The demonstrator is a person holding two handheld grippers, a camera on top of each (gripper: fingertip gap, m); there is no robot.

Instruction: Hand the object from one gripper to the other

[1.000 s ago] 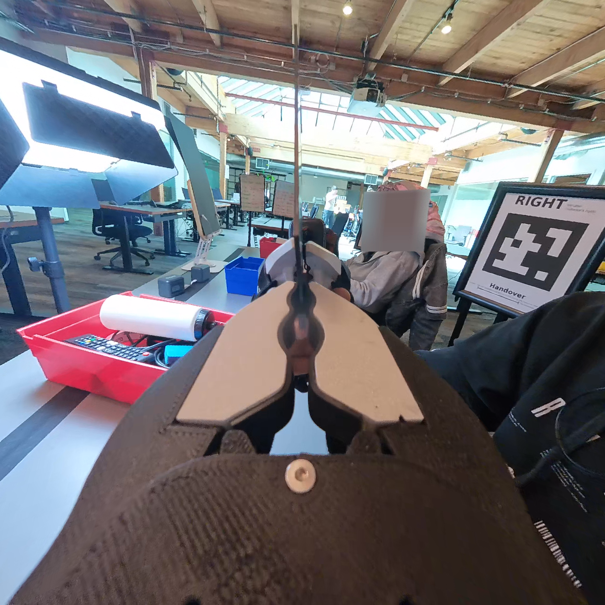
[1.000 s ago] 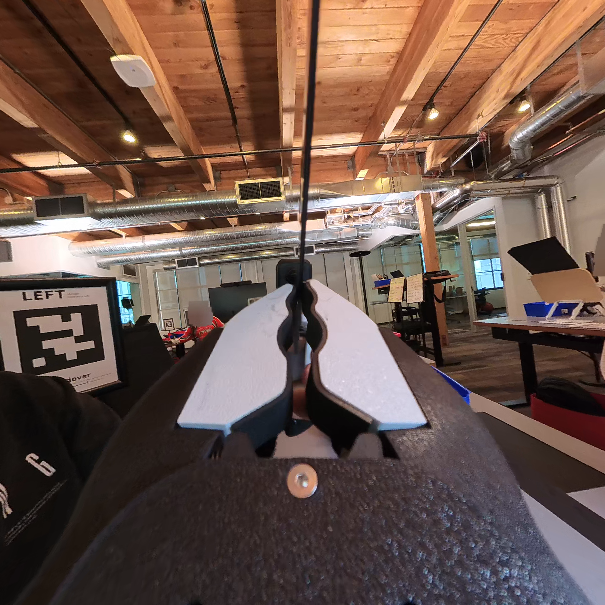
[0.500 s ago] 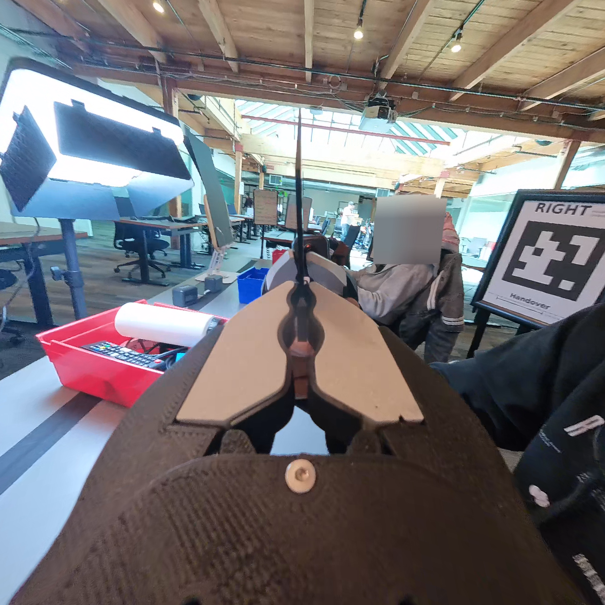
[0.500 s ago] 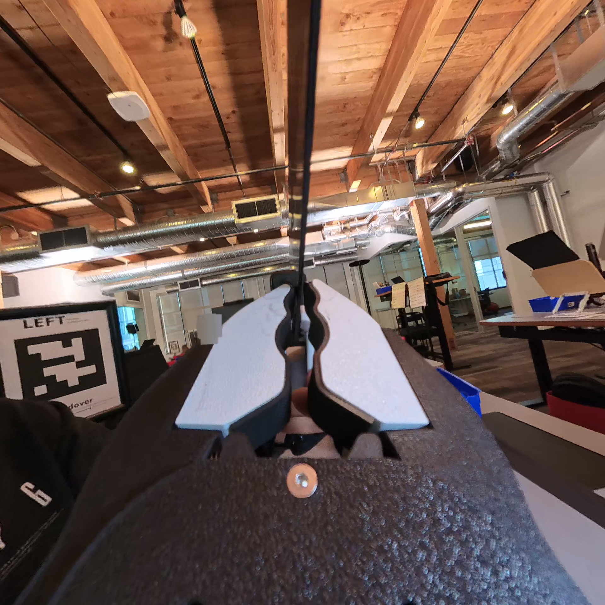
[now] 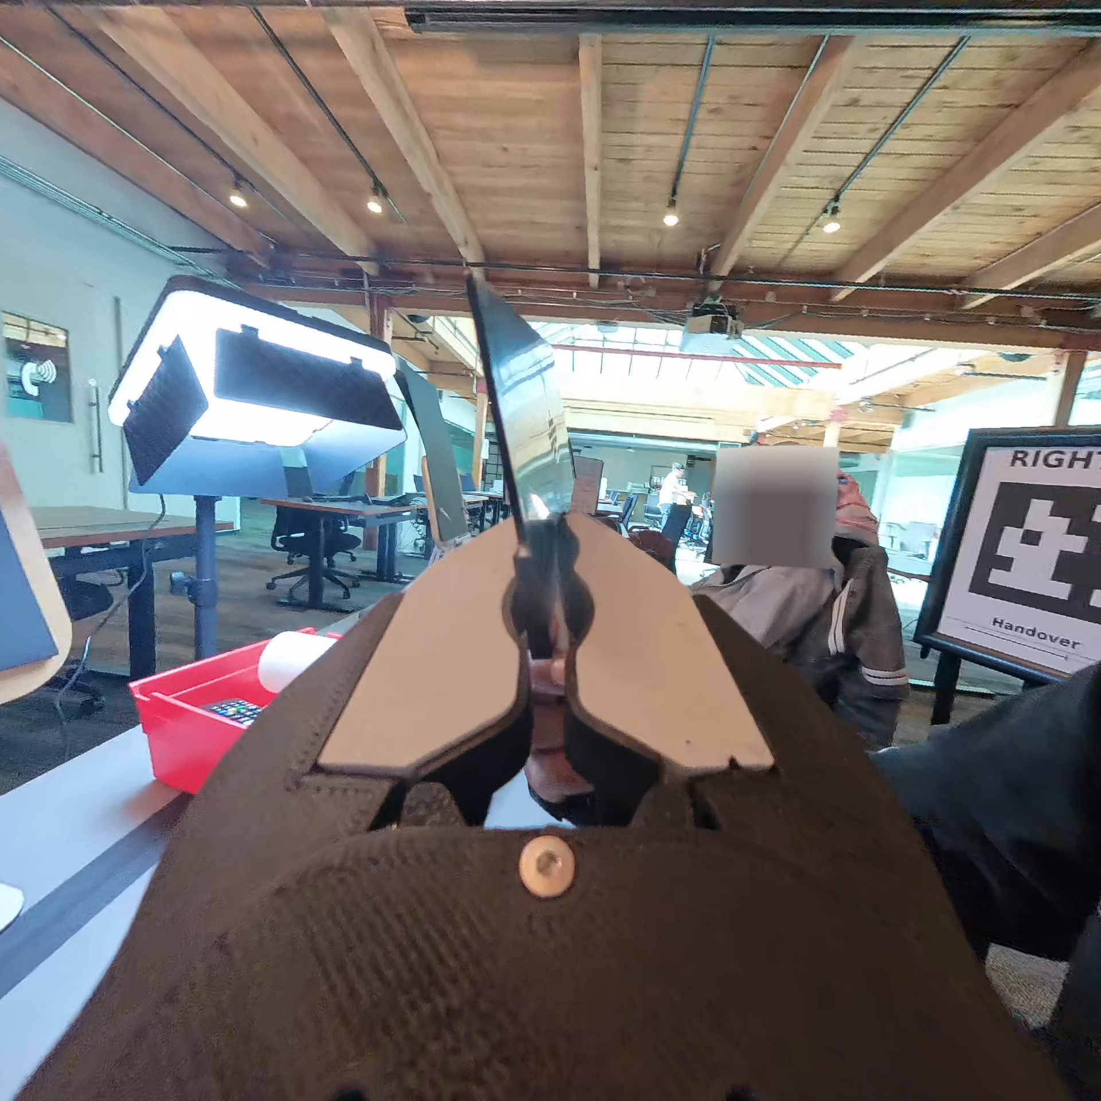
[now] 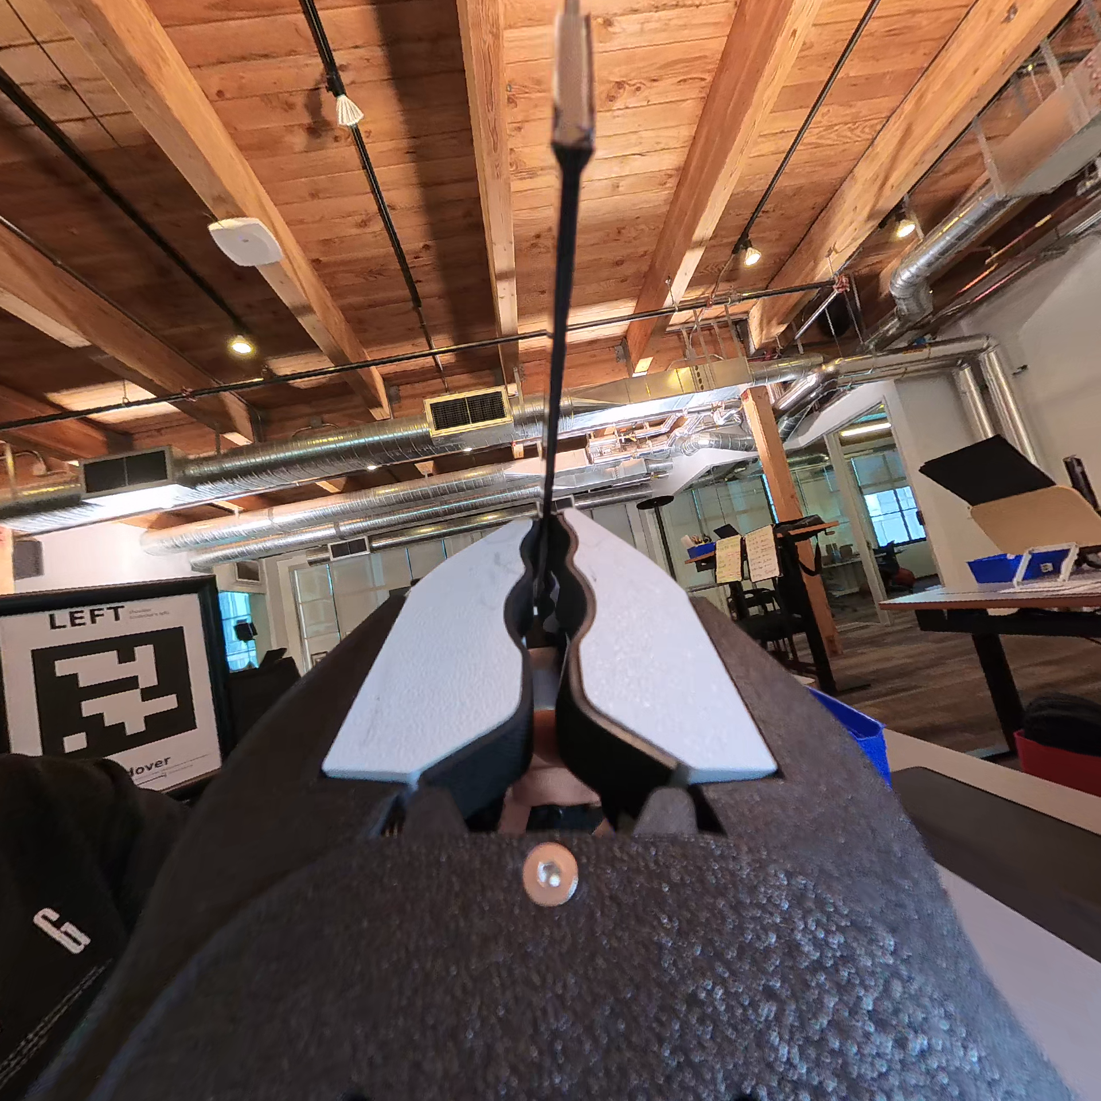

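Mid-handover by the look of it. Left gripper (image 5: 545, 536) is closed down to a sliver, tips pinching the bottom edge of the thin dark sheet (image 5: 524, 429). Right gripper (image 6: 548, 524) is in the same state: jaws nearly together with the thin dark sheet (image 6: 557, 357) clamped at the tips. So the object sits at the fingertips in both views and runs up and away from them, long axis roughly in line with the fingers. In the left wrist view it leans slightly left and is turned enough to show a glossy, reflective face. The right wrist view gets it dead edge-on, just a black line, plus a pale metallic end (image 6: 572, 71) near the top of frame that the left view doesn't show. Neither view shows the other gripper, so I can't tell which is nearer the sheet's middle, or confirm both hold the same piece. My read is a double grip, so one side has to let go next. Risk: the sheet pivots in the remaining pinch. The red bin (image 5: 179, 733) on the table is well clear.
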